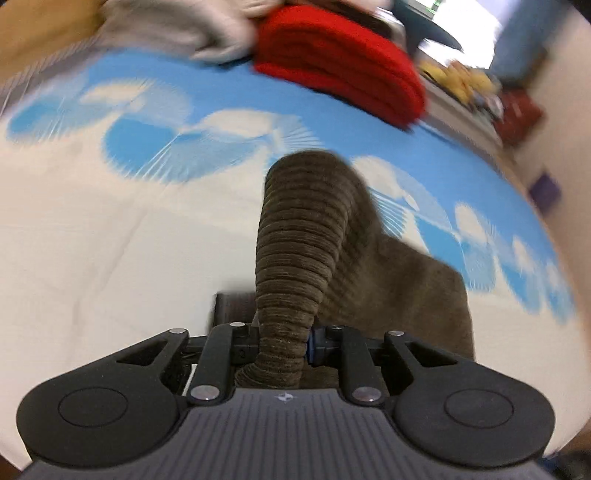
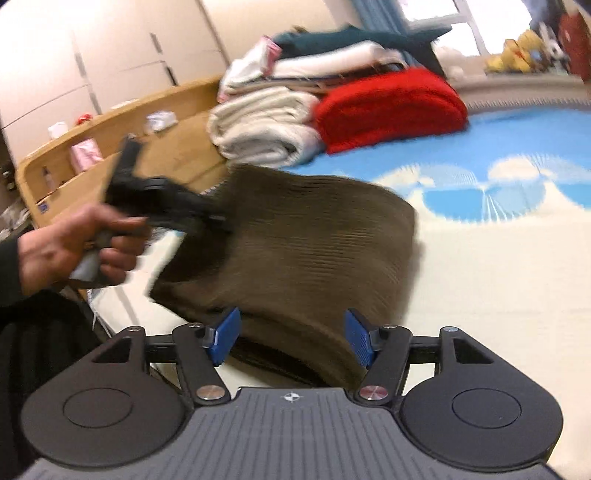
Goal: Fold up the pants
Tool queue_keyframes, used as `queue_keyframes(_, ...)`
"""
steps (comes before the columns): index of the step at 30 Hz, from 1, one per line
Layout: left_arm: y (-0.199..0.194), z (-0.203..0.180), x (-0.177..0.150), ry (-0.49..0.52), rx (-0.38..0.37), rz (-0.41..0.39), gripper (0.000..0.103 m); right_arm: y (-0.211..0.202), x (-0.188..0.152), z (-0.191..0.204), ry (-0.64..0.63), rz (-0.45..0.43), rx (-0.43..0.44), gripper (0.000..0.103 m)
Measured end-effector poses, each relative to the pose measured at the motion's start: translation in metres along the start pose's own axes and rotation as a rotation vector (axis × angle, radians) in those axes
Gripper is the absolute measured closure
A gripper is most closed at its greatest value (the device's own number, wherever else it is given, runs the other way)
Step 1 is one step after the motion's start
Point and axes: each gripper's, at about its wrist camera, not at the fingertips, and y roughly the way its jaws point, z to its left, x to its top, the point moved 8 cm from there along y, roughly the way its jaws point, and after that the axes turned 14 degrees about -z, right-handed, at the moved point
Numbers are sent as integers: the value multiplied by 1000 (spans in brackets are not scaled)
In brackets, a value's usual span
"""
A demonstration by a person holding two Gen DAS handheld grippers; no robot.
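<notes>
Between your left hand-held gripper (image 1: 282, 347) pads the pants (image 2: 295, 251) are pinched; your right hand-held gripper (image 2: 291, 341) gapes astride their near fold.

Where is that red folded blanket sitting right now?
In the right wrist view the red blanket sits at the far end of the bed, right beside a rolled cream blanket and beyond the brown pants.

Bed sheet (image 2: 498, 266) cream with blue-and-white print, wooden headboard (image 2: 110, 147) far left, pale wardrobe doors (image 2: 122, 48) behind, bright window (image 2: 439, 11) far right
</notes>
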Motion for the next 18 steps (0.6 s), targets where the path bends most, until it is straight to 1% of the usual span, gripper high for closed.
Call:
queue_keyframes(1,2,8,-1,-16,-9,9,69,8,-2,0,11,14,-10,38)
queue_keyframes(2,3,11,-2,8,-25,11,49,16,-1,-4,29,27,-25,36)
queue_keyframes(3,3,14,-2,41,-23,2,33,25,-2,-6,51,41,-42,34)
queue_keyframes(4,4,17,-1,63,-7,-3,24,36,-2,-10,72,62,-63,29)
queue_keyframes(5,9,20,0,69,10,-2,15,48,-1,-14,91,81,-81,29)
queue_keyframes(6,13,26,-1,49,25,3,15,60,-1,-15,106,91,-90,29)
queue_keyframes(8,23,42,-11,-50,48,47,15,83,2,-22,148,113,-127,27)
queue_keyframes(10,36,47,-19,-143,29,123,15,103,1,-37,202,139,-191,26)
queue_keyframes(11,41,48,-25,-157,18,164,15,114,1,-42,232,157,-212,26)
queue_keyframes(13,52,50,-38,-163,21,238,14,135,-6,-53,284,212,-244,26)
queue_keyframes(16,63,50,-38,-199,29,279,16,162,-20,-64,351,290,-258,26)
queue_keyframes(17,64,48,-38,-191,21,284,22,168,-23,-67,379,300,-268,27)
queue_keyframes(18,66,44,-36,-181,13,289,29,172,-24,-68,396,291,-268,28)
